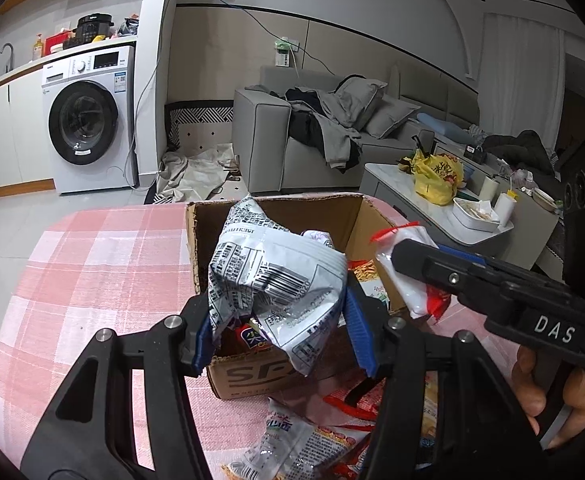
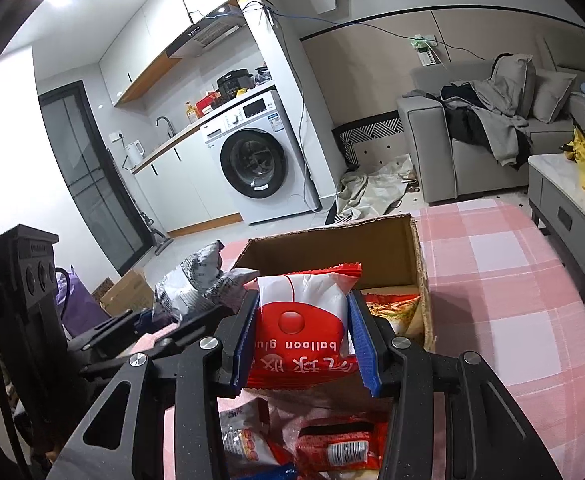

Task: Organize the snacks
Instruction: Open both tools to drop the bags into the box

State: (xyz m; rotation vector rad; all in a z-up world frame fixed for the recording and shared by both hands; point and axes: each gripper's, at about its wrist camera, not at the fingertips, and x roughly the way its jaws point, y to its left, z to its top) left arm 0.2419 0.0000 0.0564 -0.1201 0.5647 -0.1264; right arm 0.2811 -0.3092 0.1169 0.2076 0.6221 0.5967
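An open cardboard box stands on the pink checked tablecloth with snack packets inside. My left gripper is shut on a crumpled silver packet, held over the box's near side. In the right wrist view my right gripper is shut on a red and white packet marked "balloon", above the box's near wall. That packet and the right gripper's black body show at the right of the left wrist view. Loose packets lie on the cloth before the box.
A grey sofa with clothes and a low white table carrying a yellow bag stand beyond the table's far edge. A washing machine stands at the back left. A hand holds the right gripper.
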